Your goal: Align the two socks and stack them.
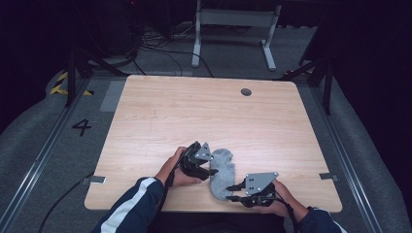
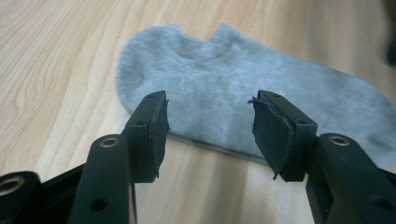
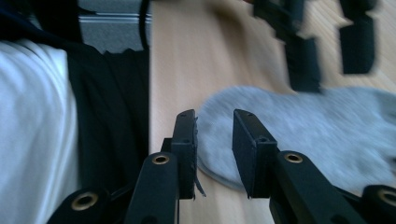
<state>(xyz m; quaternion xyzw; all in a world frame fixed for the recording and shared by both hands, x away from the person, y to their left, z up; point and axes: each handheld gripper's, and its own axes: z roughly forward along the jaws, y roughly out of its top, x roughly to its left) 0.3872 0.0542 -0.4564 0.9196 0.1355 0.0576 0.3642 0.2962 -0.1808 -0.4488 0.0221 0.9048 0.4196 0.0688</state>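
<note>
On the wood table [image 1: 160, 111] we see 1 grey sock [image 1: 222, 172], near edge. Between 2 grippers: left gripper [image 1: 210, 164] jaws apart, empty; right gripper [image 1: 234, 191] jaws apart w/ narrow gap, nothing clamped.

The sock [image 2: 261, 100] is seen as soft grey knit cloth w/ fine ribbing, matt. The table [image 1: 204, 116] top is pale wood-grain, smooth w/ a slight sheen. The left gripper [image 2: 209, 126] is made of matt black plastic; brass-look metal eyelets are set in the arms, and its pads [image 2: 270, 135] are lined w/ dark, rubbery, frayed-edge sheet. The sleeve [image 1: 133, 206] is smooth dark fabric w/ a white stripe.
</note>
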